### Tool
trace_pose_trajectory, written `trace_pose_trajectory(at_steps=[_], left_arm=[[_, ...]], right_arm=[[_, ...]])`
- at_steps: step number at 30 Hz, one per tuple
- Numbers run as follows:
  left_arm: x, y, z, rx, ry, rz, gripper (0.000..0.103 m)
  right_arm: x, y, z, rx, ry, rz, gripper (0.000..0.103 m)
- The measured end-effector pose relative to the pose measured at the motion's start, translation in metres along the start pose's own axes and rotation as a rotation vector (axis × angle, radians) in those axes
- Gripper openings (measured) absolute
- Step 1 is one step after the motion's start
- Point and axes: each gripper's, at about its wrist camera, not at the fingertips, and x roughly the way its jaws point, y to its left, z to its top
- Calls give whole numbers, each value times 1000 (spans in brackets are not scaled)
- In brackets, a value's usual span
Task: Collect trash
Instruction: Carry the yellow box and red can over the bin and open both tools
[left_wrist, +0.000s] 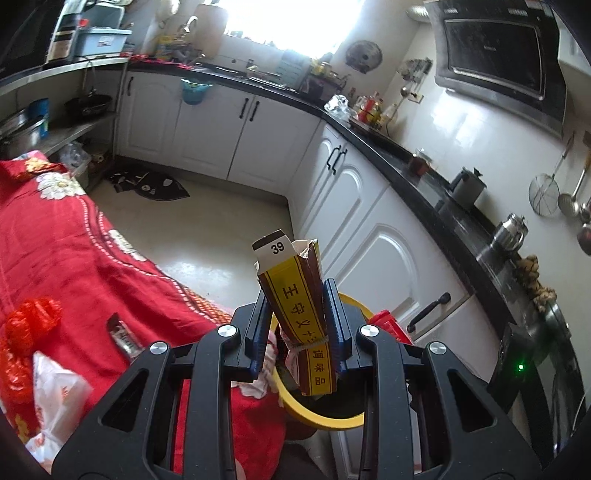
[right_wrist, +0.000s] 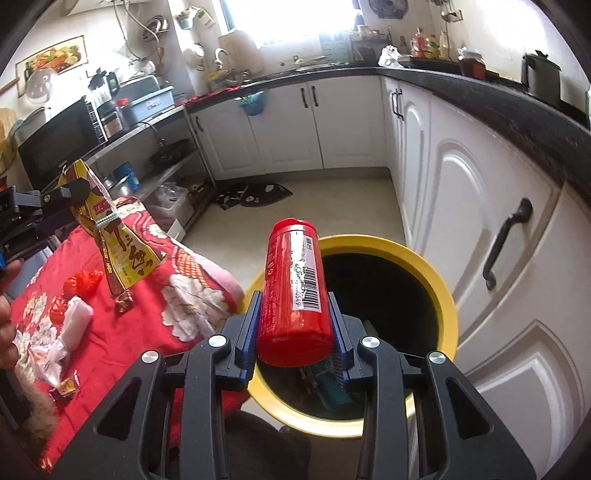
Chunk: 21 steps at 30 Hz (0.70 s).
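While tools grip, creased paper packet, glossy cylindrical bottle.

one seasoning packet, one red bottle, one yellow-rimmed bin

The bin stood on the floor between the table at its 9 o'clock and the cabinets at its 3 o'clock. The right gripper held the bottle over the bin's near rim. The left gripper, at 10 o'clock from it, held the packet above the table. Wrappers lay on the table below the packet. A mat lay on the floor at 12 o'clock, before the far cabinets.
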Motion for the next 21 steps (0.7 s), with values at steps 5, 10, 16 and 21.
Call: trace_pose_trajectory(at_steps=[5, 10, 16, 21], left_arm=[[23, -13, -3, 33, 33, -1, 21], [50, -24, -8, 61, 79, -12, 21], [80, -36, -19, 93, 142, -15, 22], [96, -36, -26, 90, 175, -13, 22]], right_arm=[[8, -12, -7, 13, 28, -27, 31], [20, -24, -16, 38, 67, -45, 31], [35, -36, -29, 62, 120, -67, 31], [43, -46, -34, 76, 143, -73, 31]])
